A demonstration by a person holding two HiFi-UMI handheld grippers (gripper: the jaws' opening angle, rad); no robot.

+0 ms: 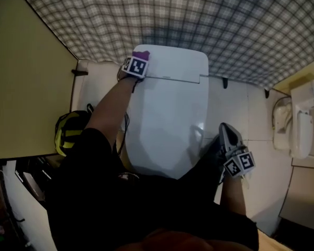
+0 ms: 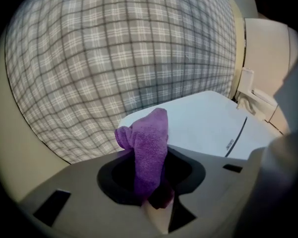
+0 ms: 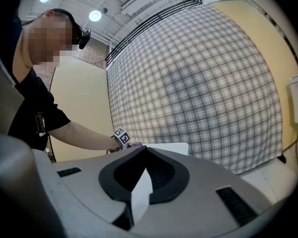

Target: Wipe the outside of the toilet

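A white toilet (image 1: 170,114) with its lid closed stands below me in the head view, its tank top (image 1: 175,61) against the plaid backdrop. My left gripper (image 1: 136,66) is at the tank's back left corner, shut on a purple cloth (image 1: 142,54). In the left gripper view the cloth (image 2: 149,152) sticks up out of the jaws of that gripper (image 2: 156,202), with the white tank top (image 2: 208,120) just beyond it. My right gripper (image 1: 226,129) hangs to the right of the bowl, away from the toilet. Its jaws (image 3: 139,197) are shut with nothing in them.
A plaid backdrop (image 1: 199,20) runs behind the toilet. A yellow partition (image 1: 26,77) stands close on the left, with a yellow and black object (image 1: 69,132) on the floor beside it. Another white fixture (image 1: 298,124) stands at the right on the white floor (image 1: 235,103).
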